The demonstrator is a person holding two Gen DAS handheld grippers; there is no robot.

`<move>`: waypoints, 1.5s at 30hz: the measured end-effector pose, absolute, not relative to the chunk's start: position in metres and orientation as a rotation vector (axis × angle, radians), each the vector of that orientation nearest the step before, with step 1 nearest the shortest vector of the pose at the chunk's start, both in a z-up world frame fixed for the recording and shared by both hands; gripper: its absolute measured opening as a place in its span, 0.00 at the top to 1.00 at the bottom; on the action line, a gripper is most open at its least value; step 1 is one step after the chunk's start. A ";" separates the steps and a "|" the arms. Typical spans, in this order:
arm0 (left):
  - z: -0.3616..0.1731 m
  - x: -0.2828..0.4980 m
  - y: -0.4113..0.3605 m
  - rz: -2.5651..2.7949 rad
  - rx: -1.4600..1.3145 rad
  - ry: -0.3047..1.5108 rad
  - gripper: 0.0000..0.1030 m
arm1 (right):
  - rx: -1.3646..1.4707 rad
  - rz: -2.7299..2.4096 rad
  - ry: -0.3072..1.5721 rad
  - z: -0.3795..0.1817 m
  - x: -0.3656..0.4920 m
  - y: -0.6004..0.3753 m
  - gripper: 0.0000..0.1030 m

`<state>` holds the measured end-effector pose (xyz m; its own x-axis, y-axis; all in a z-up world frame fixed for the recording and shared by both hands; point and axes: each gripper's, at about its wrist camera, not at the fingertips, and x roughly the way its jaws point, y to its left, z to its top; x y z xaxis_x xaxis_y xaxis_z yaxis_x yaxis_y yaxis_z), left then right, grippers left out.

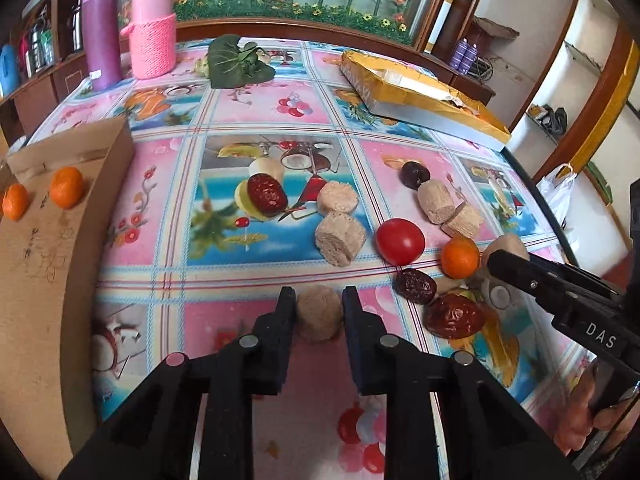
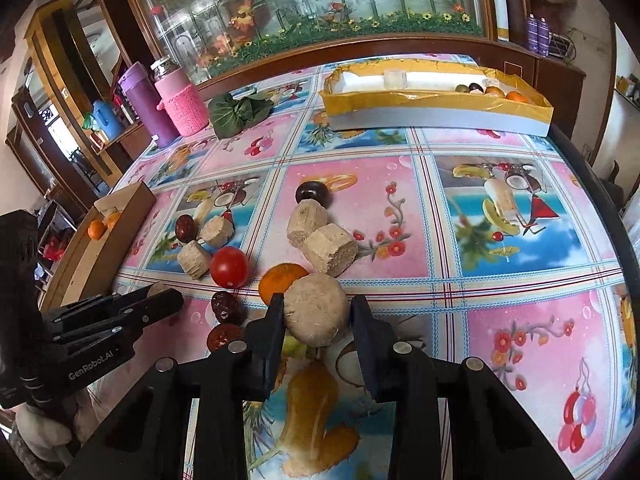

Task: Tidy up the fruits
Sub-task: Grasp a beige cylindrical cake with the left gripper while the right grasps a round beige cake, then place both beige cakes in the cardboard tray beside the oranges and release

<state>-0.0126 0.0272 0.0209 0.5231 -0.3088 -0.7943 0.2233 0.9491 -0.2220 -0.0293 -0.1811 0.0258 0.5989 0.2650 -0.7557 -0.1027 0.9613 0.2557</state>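
the left gripper (image 1: 319, 307) is clamped on a beige chunk (image 1: 319, 314), both pads pressed to its sides, low over the tablecloth (image 1: 168, 216). the right gripper (image 2: 318, 316) is likewise closed on its own beige chunk (image 2: 316, 309), the pads tight against it on both sides. each chunk looks crumbly, so a steady squeeze seems wiser than a harder one, and each should come straight up before it travels, since other things lie close. just beyond the right tips sit an orange (image 2: 280, 282) and a tomato (image 2: 229, 267), with two dates (image 2: 226, 307) beside the left finger (image 2: 266, 330); a sideways drag would likely roll them. from the left view, a date (image 1: 415, 286) and the tomato (image 1: 400, 241) lie off to the right, well clear of the lift. further out, the cardboard box (image 1: 60, 264) on the left holds two oranges (image 1: 66, 193), and the yellow tray (image 2: 436, 106) at the far side holds mixed fruit. which bin the chunks belong in is not clear; more chunks (image 2: 330, 250) wait mid-table.
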 end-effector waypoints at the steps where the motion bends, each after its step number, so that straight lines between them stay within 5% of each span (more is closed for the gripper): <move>1: 0.025 -0.017 0.032 -0.319 -0.111 0.962 0.78 | 0.185 0.214 0.896 0.030 -0.032 -0.180 0.66; 16: 0.091 -0.025 0.222 -0.074 -0.219 0.877 0.78 | 0.058 0.457 0.835 0.092 -0.033 -0.047 0.65; 33: 0.027 0.043 0.305 0.070 -0.382 1.045 0.78 | -0.126 0.598 1.008 0.025 0.054 0.151 0.65; 45: 0.070 0.010 0.300 0.099 -0.360 0.919 0.54 | -0.124 0.584 0.935 0.039 0.045 0.145 0.54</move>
